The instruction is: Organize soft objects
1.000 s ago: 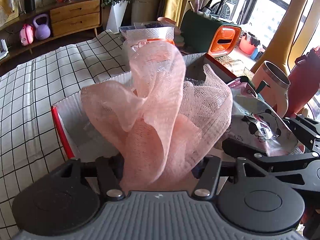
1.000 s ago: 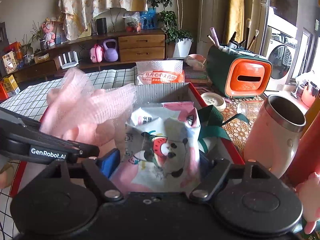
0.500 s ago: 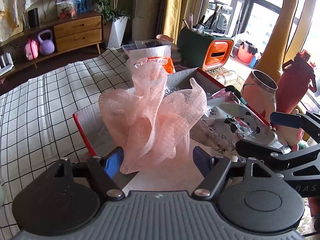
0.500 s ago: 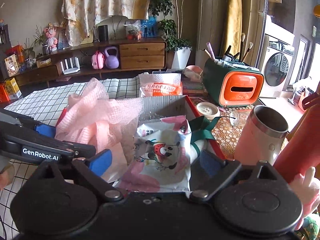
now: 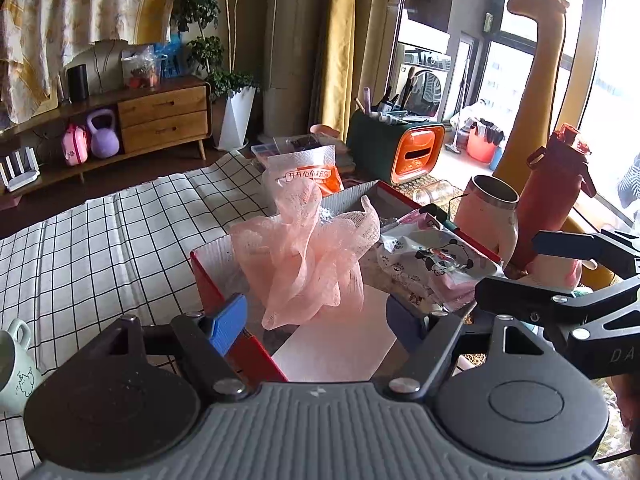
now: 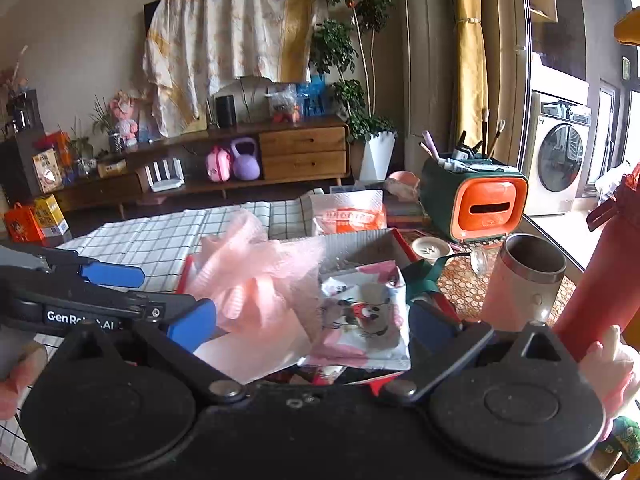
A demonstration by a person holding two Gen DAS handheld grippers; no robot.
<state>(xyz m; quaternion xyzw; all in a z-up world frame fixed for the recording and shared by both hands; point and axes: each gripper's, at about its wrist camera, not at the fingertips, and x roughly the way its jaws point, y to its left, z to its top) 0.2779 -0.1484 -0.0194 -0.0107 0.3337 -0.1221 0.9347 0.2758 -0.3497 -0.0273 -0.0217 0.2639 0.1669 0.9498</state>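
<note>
A pink mesh bath puff (image 5: 308,256) rests inside an open red-edged box (image 5: 208,280), on its left side. A soft panda-print pouch (image 5: 436,264) lies in the box beside it, on the right. My left gripper (image 5: 316,320) is open and empty, drawn back just short of the puff. My right gripper (image 6: 312,320) is open and empty, just short of the pouch (image 6: 364,316). The puff also shows in the right wrist view (image 6: 256,284), with the left gripper's blue pads (image 6: 112,274) to its left.
The box sits at the edge of a checked cloth (image 5: 100,248). An orange snack bag (image 5: 308,174) stands behind it. A pink steel cup (image 5: 490,216), a red bottle (image 5: 556,196) and a green-orange organizer (image 5: 400,148) crowd the right. A mint mug (image 5: 16,368) sits lower left.
Both grippers opened and let go: the left released the pink puff, the right the panda pouch. Both then pulled back and up from the box, where the items stay.
</note>
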